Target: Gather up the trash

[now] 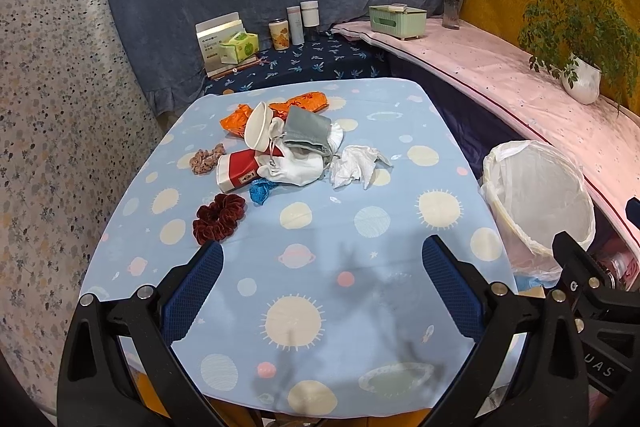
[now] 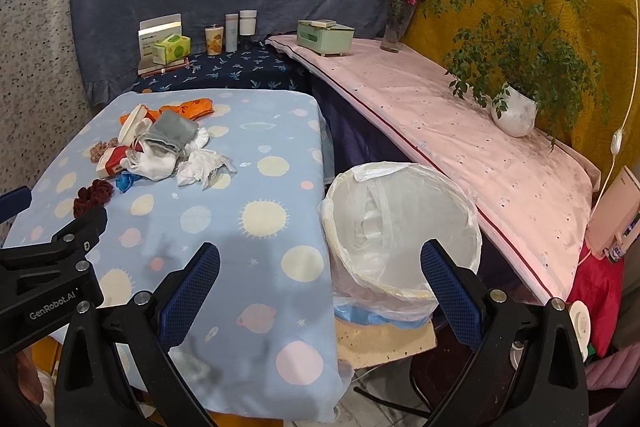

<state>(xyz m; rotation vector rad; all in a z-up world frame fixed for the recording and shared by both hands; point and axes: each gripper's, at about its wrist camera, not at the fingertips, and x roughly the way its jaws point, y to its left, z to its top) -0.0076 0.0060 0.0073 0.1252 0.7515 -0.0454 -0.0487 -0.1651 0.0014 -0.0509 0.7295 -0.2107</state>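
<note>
A heap of items lies on the far left of the blue planet-print table (image 1: pixel 320 227): an orange wrapper (image 1: pixel 304 101), a white bowl (image 1: pixel 258 127) on edge, a grey pouch (image 1: pixel 306 133), white cloth (image 1: pixel 292 169), a crumpled white tissue (image 1: pixel 356 165), a red-and-white pack (image 1: pixel 240 173), a blue scrap (image 1: pixel 260 191) and two scrunchies (image 1: pixel 218 217). The lined white bin (image 2: pixel 404 227) stands beside the table's right edge. My left gripper (image 1: pixel 322 267) hovers open over the table's near part, empty. Above the gap between table edge and bin, my right gripper (image 2: pixel 320 275) is open and empty.
A pink-covered shelf (image 2: pixel 460 131) runs along the right with a potted plant (image 2: pixel 516 111), a green box (image 2: pixel 324 35) and a flower vase (image 2: pixel 394 27). Behind the table a dark cloth holds a tissue pack (image 2: pixel 172 49), a can and bottles.
</note>
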